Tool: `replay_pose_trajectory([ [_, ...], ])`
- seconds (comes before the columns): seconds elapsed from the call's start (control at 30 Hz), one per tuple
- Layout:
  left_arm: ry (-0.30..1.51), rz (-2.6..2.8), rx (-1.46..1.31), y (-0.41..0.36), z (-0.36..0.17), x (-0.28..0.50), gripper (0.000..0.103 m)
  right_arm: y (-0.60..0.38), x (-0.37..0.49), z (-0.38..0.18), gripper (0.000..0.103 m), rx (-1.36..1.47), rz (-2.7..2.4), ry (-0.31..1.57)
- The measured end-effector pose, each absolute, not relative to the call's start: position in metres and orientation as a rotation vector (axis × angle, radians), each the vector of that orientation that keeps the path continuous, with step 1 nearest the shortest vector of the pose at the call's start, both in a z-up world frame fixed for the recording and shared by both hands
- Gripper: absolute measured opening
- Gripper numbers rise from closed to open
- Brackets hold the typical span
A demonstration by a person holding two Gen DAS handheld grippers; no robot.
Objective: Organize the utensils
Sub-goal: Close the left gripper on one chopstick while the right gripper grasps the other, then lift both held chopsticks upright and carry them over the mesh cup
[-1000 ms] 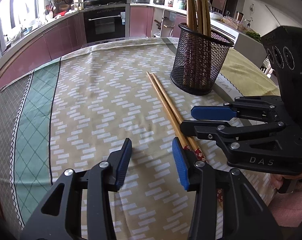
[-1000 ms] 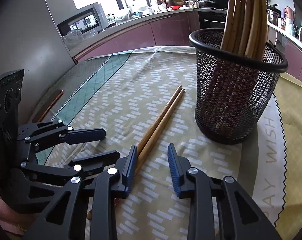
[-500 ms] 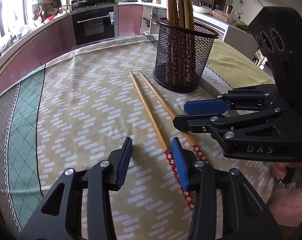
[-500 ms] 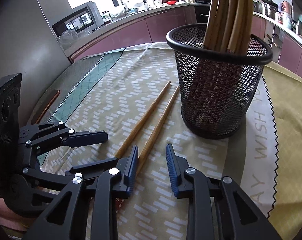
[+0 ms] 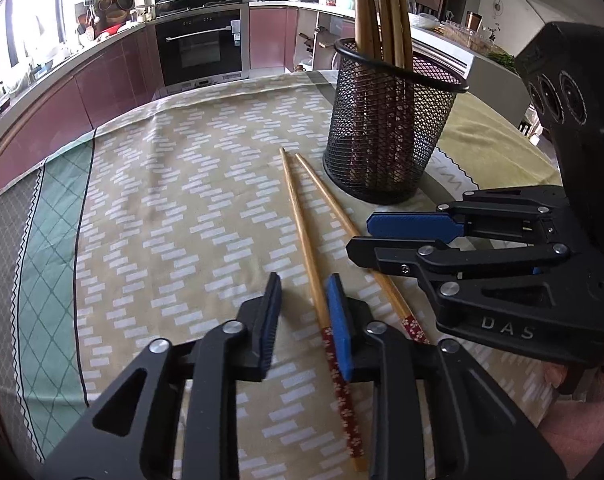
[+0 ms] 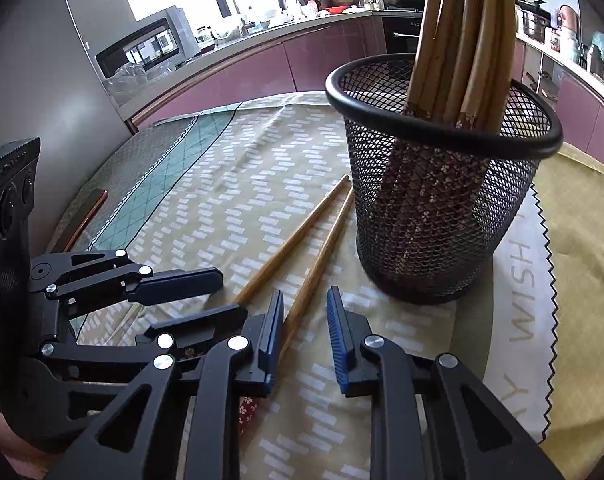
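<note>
Two wooden chopsticks with red flowered ends lie side by side on the tablecloth. In the left wrist view the left chopstick [image 5: 302, 224] runs between my open left gripper's [image 5: 303, 312] fingers, close to the right pad. The right chopstick [image 5: 341, 220] passes under my right gripper [image 5: 365, 236]. In the right wrist view my right gripper [image 6: 303, 320] is open, with the nearer chopstick [image 6: 321, 248] beside its left pad. A black mesh holder [image 6: 441, 200] with several chopsticks upright in it stands just beyond; it also shows in the left wrist view [image 5: 389, 128].
The table wears a patterned beige cloth [image 5: 182, 200] with a green band at the left. A yellow mat [image 6: 573, 240] lies under and right of the holder. Kitchen counters and an oven [image 5: 202, 48] stand beyond the table.
Both grippers have moved forward and lower toward the chopsticks. The two chopsticks have spread slightly apart. The left chopstick now sits between the left gripper's fingers.
</note>
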State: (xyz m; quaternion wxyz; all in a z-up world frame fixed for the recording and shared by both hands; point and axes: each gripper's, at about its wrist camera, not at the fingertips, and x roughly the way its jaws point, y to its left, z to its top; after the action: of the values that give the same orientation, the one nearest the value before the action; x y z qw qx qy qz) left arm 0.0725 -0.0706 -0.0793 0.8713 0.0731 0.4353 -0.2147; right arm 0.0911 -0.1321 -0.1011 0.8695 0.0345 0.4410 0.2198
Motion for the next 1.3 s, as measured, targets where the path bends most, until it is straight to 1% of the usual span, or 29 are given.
replay_pose_trajectory([
  [0.1, 0.913, -0.438, 0.136, -0.068, -0.08, 0.071, 0.01, -0.138, 0.089, -0.102, 0.011, 0.094, 0.473, 0.934],
  [0.17, 0.917, -0.436, 0.121, -0.065, -0.08, 0.07, 0.008, -0.142, 0.087, -0.103, 0.011, 0.103, 0.48, 0.94],
  [0.33, 0.931, -0.439, 0.104, -0.059, -0.08, 0.058, 0.008, -0.15, 0.073, -0.101, 0.009, 0.083, 0.478, 0.952],
  [0.4, 0.924, -0.444, 0.115, -0.06, -0.079, 0.055, 0.01, -0.152, 0.07, -0.101, 0.01, 0.066, 0.468, 0.952],
  [0.43, 0.919, -0.444, 0.123, -0.061, -0.078, 0.056, 0.012, -0.151, 0.07, -0.1, 0.01, 0.059, 0.46, 0.948],
  [0.5, 0.913, -0.437, 0.132, -0.063, -0.078, 0.06, 0.014, -0.151, 0.071, -0.101, 0.011, 0.05, 0.45, 0.942],
  [0.53, 0.911, -0.435, 0.135, -0.064, -0.078, 0.063, 0.015, -0.15, 0.072, -0.102, 0.014, 0.05, 0.449, 0.938],
  [0.6, 0.916, -0.431, 0.133, -0.066, -0.079, 0.071, 0.015, -0.147, 0.073, -0.101, 0.015, 0.038, 0.439, 0.926],
  [0.77, 0.914, -0.426, 0.14, -0.071, -0.081, 0.083, 0.015, -0.145, 0.076, -0.103, 0.014, 0.031, 0.425, 0.907],
  [0.8, 0.914, -0.425, 0.138, -0.072, -0.081, 0.084, 0.015, -0.147, 0.076, -0.103, 0.012, 0.036, 0.422, 0.906],
  [0.83, 0.915, -0.424, 0.136, -0.072, -0.081, 0.085, 0.012, -0.149, 0.076, -0.103, 0.009, 0.044, 0.42, 0.906],
  [0.87, 0.915, -0.421, 0.131, -0.072, -0.081, 0.085, 0.008, -0.15, 0.077, -0.104, 0.009, 0.061, 0.425, 0.908],
  [1.0, 0.917, -0.413, 0.109, -0.072, -0.081, 0.085, 0.007, -0.161, 0.077, -0.104, 0.006, 0.116, 0.443, 0.903],
  [1.3, 0.893, -0.414, 0.077, -0.066, -0.072, 0.079, 0.007, -0.164, 0.067, -0.093, 0.006, 0.156, 0.491, 0.864],
])
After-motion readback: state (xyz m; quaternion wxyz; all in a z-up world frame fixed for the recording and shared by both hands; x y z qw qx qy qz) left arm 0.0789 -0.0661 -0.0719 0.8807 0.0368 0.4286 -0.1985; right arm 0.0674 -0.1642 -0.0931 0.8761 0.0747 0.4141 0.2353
